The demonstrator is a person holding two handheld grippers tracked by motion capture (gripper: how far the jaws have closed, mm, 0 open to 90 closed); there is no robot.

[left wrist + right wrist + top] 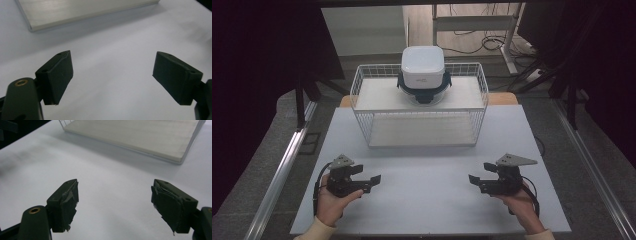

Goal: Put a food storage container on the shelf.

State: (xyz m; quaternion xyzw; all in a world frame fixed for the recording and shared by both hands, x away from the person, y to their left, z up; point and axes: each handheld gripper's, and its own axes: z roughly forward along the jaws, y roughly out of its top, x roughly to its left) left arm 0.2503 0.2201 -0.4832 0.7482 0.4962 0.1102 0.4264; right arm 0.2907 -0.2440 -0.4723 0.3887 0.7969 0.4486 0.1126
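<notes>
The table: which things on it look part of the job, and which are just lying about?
Part of the job, likely:
white lidded container
wire rack
left gripper, open, holding nothing
right gripper, open, holding nothing

Lying about:
cables on the floor

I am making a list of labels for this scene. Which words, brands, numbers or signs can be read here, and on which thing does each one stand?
No text can be read.
White lidded container on the wire rack: a small dark mark on its front side, too small and blurred to read.
</notes>
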